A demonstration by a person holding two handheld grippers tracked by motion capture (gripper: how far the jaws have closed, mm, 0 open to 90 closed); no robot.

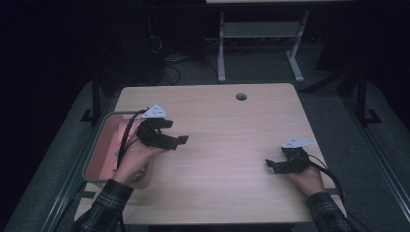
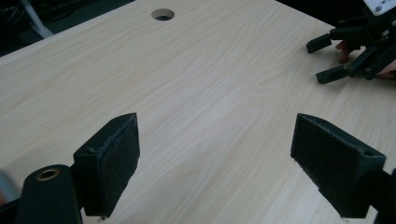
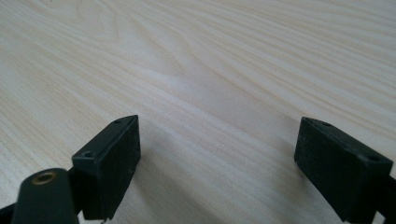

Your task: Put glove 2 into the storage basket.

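At the near edge of the wooden table (image 1: 222, 193), two plaid sleeves are coming in from below. The right hand (image 1: 305, 180) is resting near the table's right edge, holding the right gripper (image 1: 273, 165) low over the bare wood; its jaws are standing wide apart with nothing between them. Further left and a little farther off, the left hand (image 1: 135, 159) is holding the left gripper (image 1: 180, 141) above the table's left side, jaws likewise spread wide and gripping nothing. Just beside that hand, a grey-rimmed tray (image 1: 92, 157) with a pink inside is sitting at the table's left edge. At the far side, a round cable hole (image 1: 241, 96) is showing in the tabletop.
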